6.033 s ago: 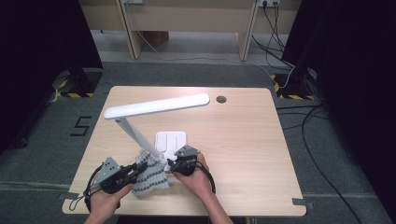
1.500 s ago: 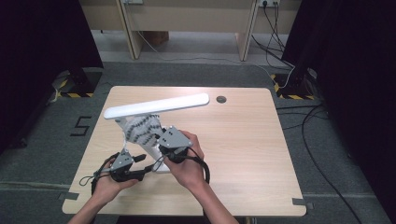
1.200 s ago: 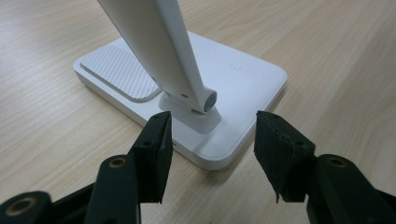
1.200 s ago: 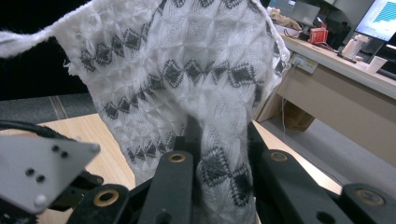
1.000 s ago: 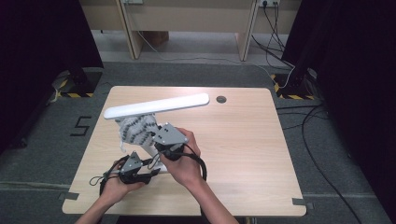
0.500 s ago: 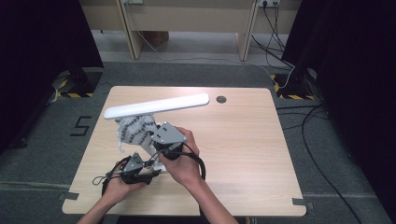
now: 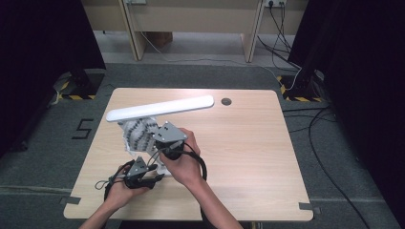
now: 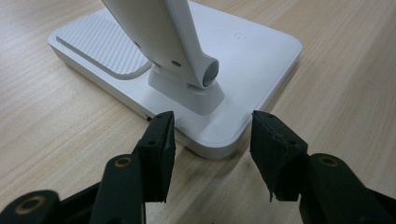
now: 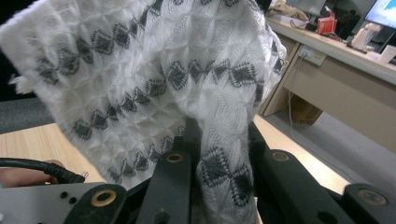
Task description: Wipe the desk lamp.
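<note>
A white desk lamp stands on the table, its long head (image 7: 160, 108) stretching over the left half. A white cloth (image 7: 137, 136) with grey diamond bands hangs beside the lamp's arm, under the head. My right gripper (image 7: 154, 139) is shut on it; in the right gripper view a fold of the cloth (image 9: 154, 70) is pinched between the jaws of this gripper (image 9: 220, 136). My left gripper (image 7: 155, 175) lies low at the lamp's base (image 7: 162, 168). In the left gripper view it (image 8: 212, 133) is open, jaws either side of the near corner of the base (image 8: 252, 56), below the arm's hinge (image 8: 208, 74).
The wooden table (image 7: 248, 143) has a round cable hole (image 7: 226, 101) at the back. Cables (image 7: 305, 119) trail over the floor at the right. A wooden desk (image 7: 191, 19) stands beyond the table. The gripper cables loop near the front edge (image 7: 112, 183).
Since six seconds ago the cloth has gone from the table's front up beside the lamp's arm, carried by the right gripper. Over the last second both hands have barely shifted.
</note>
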Demonstrator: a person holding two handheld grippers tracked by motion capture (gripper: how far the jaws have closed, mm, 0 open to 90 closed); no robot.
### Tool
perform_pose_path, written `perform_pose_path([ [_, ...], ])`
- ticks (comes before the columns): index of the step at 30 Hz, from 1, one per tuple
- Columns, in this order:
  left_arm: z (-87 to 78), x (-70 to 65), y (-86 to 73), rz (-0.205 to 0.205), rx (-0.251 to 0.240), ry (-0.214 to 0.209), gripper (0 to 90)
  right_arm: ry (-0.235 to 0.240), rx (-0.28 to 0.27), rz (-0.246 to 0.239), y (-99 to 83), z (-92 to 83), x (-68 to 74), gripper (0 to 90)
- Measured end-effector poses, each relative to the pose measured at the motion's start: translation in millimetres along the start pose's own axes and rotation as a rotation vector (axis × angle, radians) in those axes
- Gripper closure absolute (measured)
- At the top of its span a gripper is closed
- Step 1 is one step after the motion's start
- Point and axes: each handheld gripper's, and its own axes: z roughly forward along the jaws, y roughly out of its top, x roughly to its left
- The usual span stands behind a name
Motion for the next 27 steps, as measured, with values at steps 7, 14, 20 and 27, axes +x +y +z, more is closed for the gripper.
perform_pose_path([
  [7,-0.3,-1.2,-0.2,0.005,-0.003,0.000,49.7,0.010,0.007,0.010,-0.4,5.8,0.3,79.2],
  [14,-0.4,-2.0,-0.2,0.014,-0.002,-0.001,49.1,0.011,0.027,0.014,-3.3,14.3,-1.0,79.2],
  [20,-0.5,-1.8,-0.2,0.018,-0.001,-0.001,48.8,0.023,0.056,0.014,-14.8,25.8,0.7,79.2],
  [27,-0.1,-2.7,-0.3,0.020,0.000,-0.003,48.6,0.028,0.082,0.019,-21.3,31.2,2.5,79.2],
])
